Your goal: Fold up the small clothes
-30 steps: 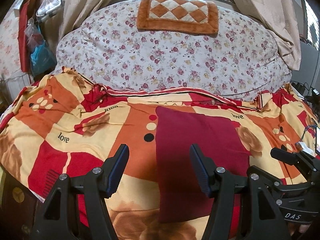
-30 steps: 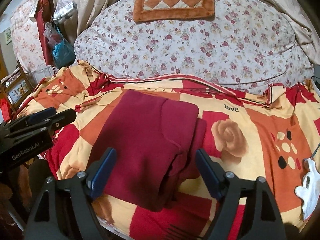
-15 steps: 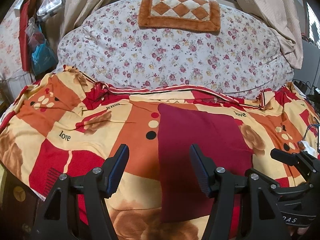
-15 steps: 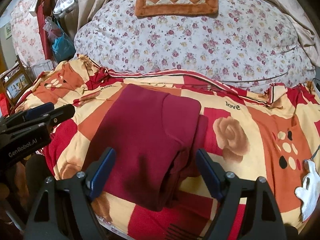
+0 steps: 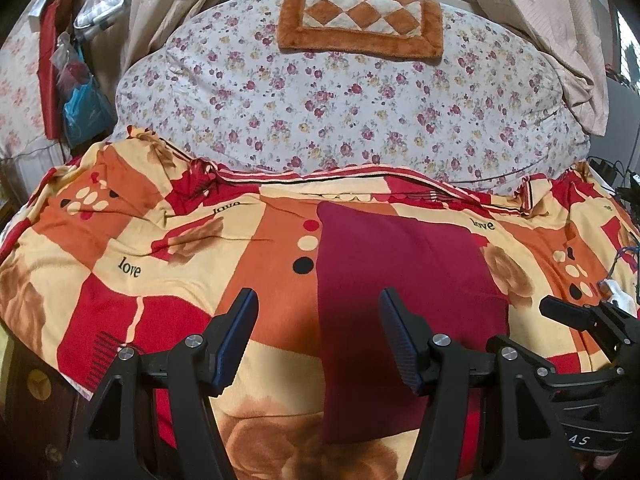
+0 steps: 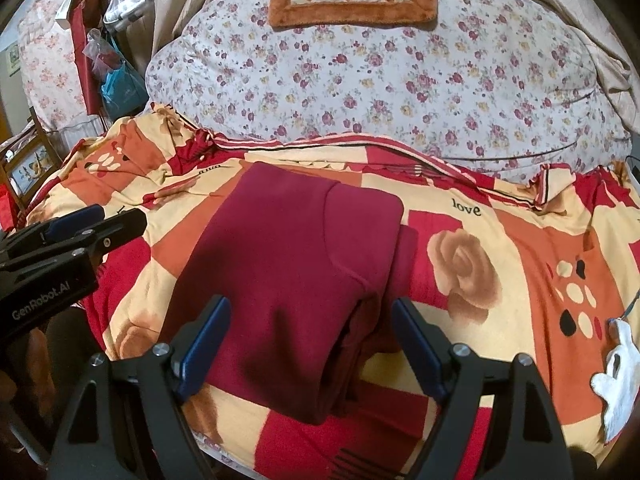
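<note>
A dark red garment (image 5: 404, 304) lies folded into a long rectangle on the patterned bedspread (image 5: 160, 256). In the right wrist view the garment (image 6: 288, 272) shows a folded top layer and more layers at its right edge. My left gripper (image 5: 318, 320) is open and empty, held above the garment's left edge. My right gripper (image 6: 310, 328) is open and empty, above the garment's near right part. Each gripper shows in the other's view: the right one (image 5: 580, 320) and the left one (image 6: 80, 224).
A big floral duvet (image 5: 344, 104) with an orange checked mat (image 5: 360, 20) fills the back of the bed. Bags (image 5: 80, 92) hang at the left. A white cloth (image 6: 618, 376) and cables lie at the bed's right edge. The bed's front edge is close below me.
Both grippers have drawn back and up a little from the garment, staying open. The garment has not moved.
</note>
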A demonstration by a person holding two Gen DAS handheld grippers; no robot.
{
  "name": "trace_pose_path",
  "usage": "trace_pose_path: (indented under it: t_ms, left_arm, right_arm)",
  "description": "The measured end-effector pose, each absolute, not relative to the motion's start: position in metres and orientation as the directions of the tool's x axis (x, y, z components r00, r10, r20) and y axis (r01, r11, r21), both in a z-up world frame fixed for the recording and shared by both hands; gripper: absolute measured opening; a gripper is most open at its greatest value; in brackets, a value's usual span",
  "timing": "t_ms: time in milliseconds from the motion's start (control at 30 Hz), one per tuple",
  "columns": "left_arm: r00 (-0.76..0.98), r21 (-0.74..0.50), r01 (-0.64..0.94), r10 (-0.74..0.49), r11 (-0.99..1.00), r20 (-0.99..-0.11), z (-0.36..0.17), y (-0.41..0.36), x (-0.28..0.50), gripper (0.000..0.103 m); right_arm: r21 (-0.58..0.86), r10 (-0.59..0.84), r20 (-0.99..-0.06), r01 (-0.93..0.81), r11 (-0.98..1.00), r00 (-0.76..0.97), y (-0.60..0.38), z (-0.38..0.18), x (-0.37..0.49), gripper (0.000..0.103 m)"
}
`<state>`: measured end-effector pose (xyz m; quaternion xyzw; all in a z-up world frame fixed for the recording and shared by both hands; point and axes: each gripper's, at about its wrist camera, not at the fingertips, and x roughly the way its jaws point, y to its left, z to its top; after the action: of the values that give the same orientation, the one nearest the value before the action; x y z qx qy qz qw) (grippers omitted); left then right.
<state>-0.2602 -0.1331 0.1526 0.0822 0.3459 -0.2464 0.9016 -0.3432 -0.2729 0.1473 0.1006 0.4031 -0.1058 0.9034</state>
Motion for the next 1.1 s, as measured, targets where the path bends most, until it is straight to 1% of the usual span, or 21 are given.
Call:
trace_pose_path:
  t_ms: [1100]
  left_arm:
    - [0.624,-0.009,0.511,-0.378,0.86,-0.684,0.14,-0.138,-0.257,0.041]
  right_arm:
    - [0.1,-0.095,-0.771,0.267,0.958,0.629,-0.276,0.137,-0.335,0.086]
